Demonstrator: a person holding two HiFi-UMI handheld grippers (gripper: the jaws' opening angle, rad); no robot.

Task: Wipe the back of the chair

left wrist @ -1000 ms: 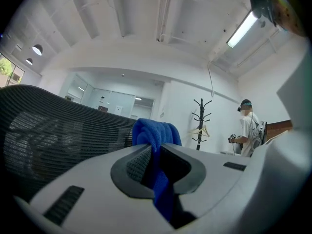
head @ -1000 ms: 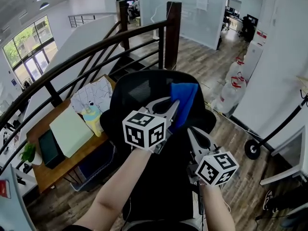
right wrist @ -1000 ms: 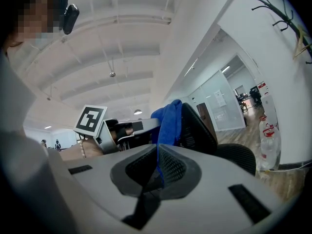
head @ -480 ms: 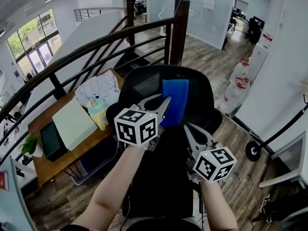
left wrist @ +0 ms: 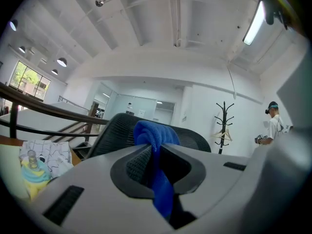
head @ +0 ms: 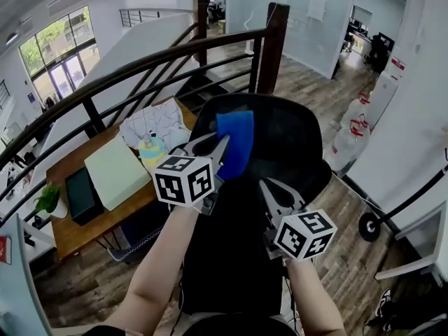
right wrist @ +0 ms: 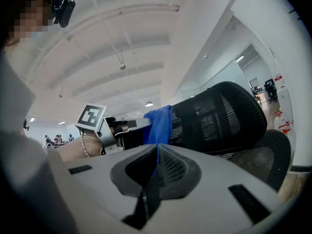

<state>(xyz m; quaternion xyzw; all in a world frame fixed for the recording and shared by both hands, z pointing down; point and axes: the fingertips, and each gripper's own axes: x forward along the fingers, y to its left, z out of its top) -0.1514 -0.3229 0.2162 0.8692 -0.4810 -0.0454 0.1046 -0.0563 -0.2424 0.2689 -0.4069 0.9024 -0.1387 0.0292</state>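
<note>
The black mesh chair back (head: 287,142) stands in front of me, its seat below. A blue cloth (head: 235,143) lies against the upper left part of the back, and my left gripper (head: 222,145) is shut on it. In the left gripper view the cloth (left wrist: 157,140) hangs between the jaws with the chair back (left wrist: 114,130) right behind. My right gripper (head: 265,183) hovers lower, over the seat, jaws shut and holding nothing. The right gripper view shows the chair back (right wrist: 219,116), the cloth (right wrist: 159,123) and the left gripper (right wrist: 127,129) beyond my right gripper (right wrist: 157,148).
A dark curved railing (head: 140,68) runs behind the chair. Below it on the left is a wooden desk (head: 77,222) with a green pad, papers and a bottle. Water jugs (head: 353,135) and a wheel (head: 369,226) stand at the right. A person (left wrist: 273,126) stands far off.
My left gripper has carried the blue cloth leftward across the top of the chair back. The right gripper has stayed low over the seat.
</note>
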